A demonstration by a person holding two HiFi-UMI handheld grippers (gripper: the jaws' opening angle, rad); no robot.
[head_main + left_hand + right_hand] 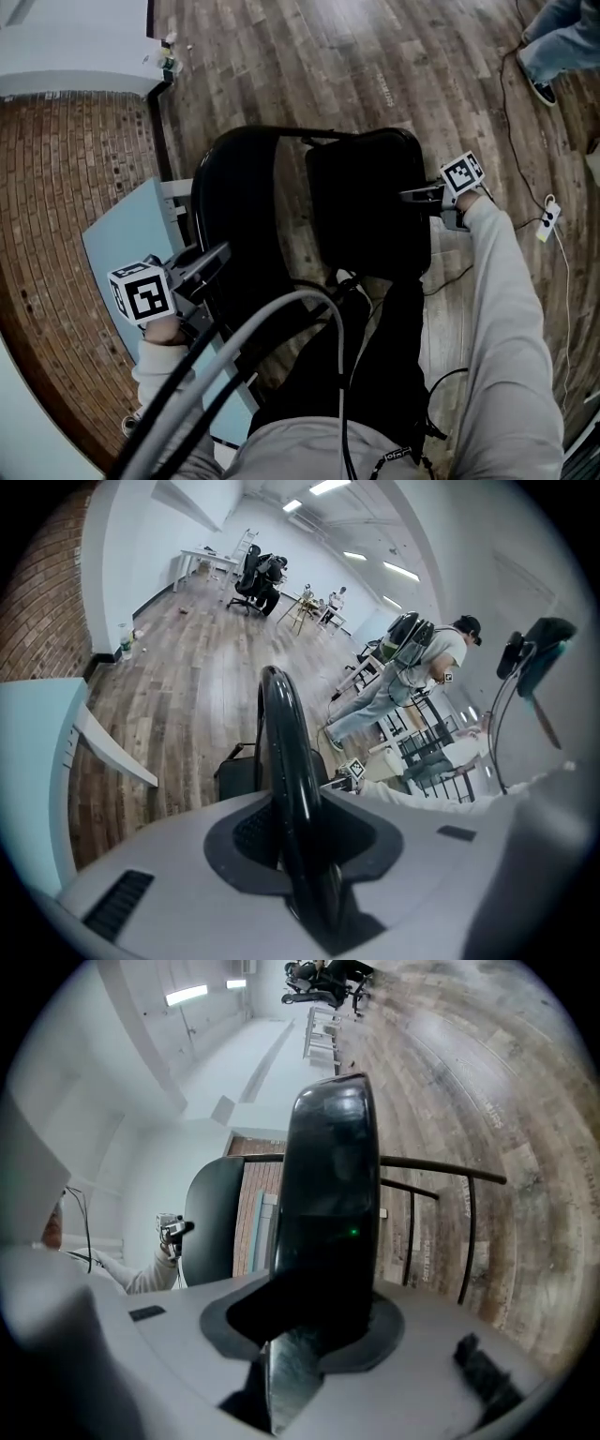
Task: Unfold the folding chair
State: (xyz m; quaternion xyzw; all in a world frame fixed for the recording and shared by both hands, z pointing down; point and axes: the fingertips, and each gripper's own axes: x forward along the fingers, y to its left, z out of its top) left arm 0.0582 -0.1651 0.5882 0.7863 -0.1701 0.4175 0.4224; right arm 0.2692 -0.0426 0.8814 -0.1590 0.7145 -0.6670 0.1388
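The black folding chair stands in front of me in the head view, with its backrest at the left and its seat panel at the right. My left gripper is shut on the backrest's rim, which runs straight through its jaws. My right gripper holds the seat's right edge. In the right gripper view the seat fills the gap of that gripper. The chair's thin metal frame bars show beyond the seat.
A light blue tabletop lies close by the chair's left side, against a brick wall. A cable and power strip lie on the wooden floor at the right. A person stands at the far upper right.
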